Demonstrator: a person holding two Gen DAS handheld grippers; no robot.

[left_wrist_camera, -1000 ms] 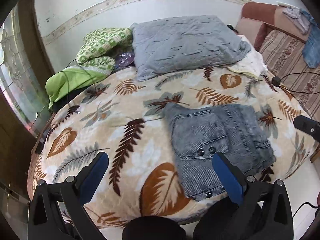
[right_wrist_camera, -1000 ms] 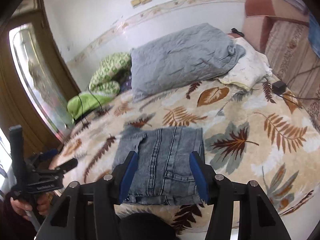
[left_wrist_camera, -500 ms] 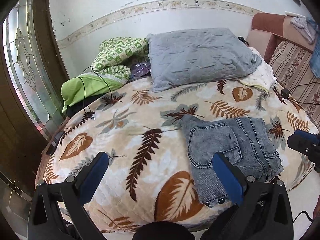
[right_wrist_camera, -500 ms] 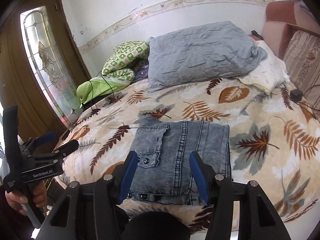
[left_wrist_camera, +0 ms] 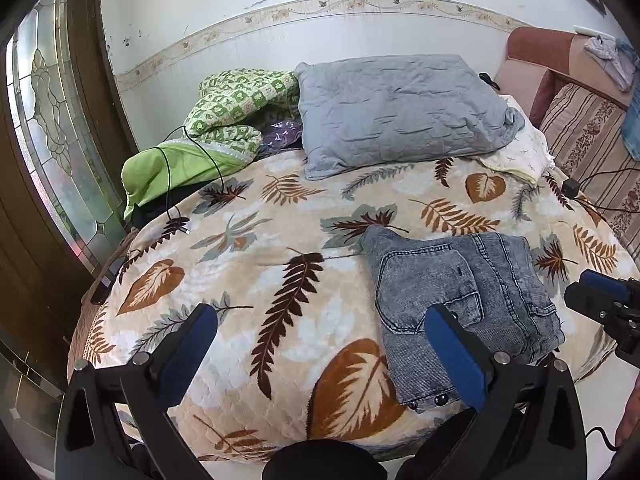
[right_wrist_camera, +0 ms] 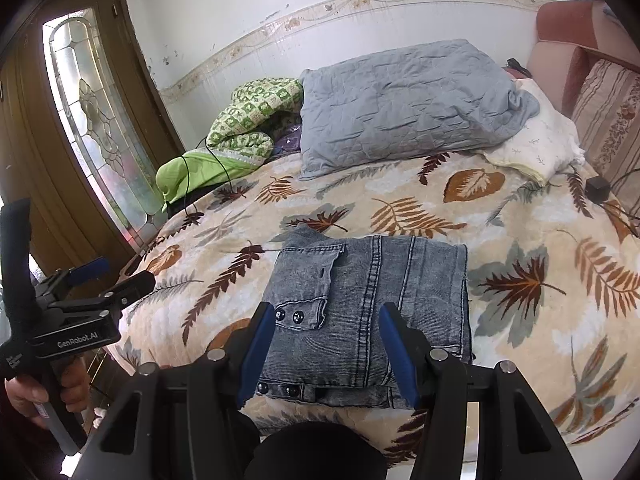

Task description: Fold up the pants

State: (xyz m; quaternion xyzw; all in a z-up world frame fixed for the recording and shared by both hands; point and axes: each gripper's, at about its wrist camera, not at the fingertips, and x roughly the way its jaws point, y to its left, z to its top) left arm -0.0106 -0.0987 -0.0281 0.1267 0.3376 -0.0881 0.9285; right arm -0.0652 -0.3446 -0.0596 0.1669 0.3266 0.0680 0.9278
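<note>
Lying folded at six o'clock on the blanket (right_wrist_camera: 520,216), the jeans (right_wrist_camera: 372,300) sit untouched, left gripper (left_wrist_camera: 320,344) and right gripper (right_wrist_camera: 326,344) both spread wide, empty.

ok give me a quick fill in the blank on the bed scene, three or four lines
1. The folded pants are made of grey ____.
2. Both the left tongs and the right tongs are ____, holding nothing.
3. The blanket under the pants is printed with ____.
4. The large pillow by the wall is ____ in colour.

Missing words: denim; open; leaves; grey
</note>
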